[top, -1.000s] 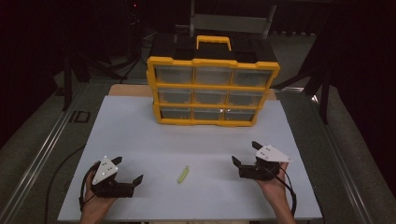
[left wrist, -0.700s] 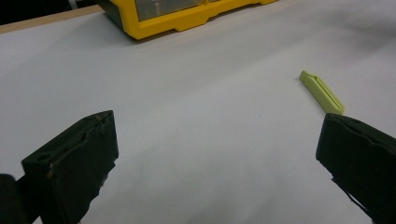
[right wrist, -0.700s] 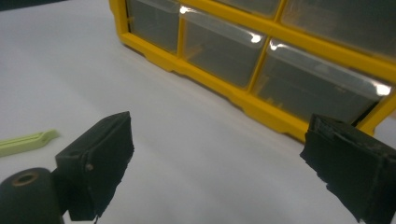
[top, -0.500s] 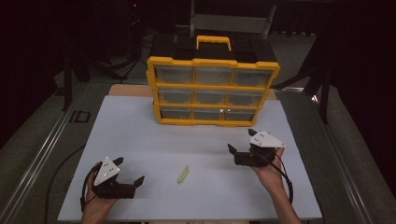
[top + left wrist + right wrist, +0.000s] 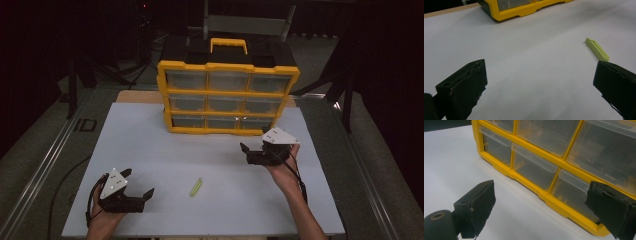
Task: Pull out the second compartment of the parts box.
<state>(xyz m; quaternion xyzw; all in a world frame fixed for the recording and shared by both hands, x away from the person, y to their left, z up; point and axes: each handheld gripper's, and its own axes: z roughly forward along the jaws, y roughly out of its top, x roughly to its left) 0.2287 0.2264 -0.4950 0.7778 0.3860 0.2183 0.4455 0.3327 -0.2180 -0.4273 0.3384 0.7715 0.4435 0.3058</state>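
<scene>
- Right gripper [image 5: 248,152]: held wide open, empty, aimed at the bottom drawers [image 5: 534,171].
- Organizer [image 5: 228,95]: set at the table's [image 5: 150,150] far edge; judged rigid, bulky; drawers light, slick, best taken by the front lip.
- Left gripper [image 5: 137,185]: spread open, empty, near the clip [image 5: 195,187].

One marking can be read: the letters "ID" [image 5: 86,124] in dark print on the grey surface left of the white table top [image 5: 150,150]. Nothing else carries legible writing.
</scene>
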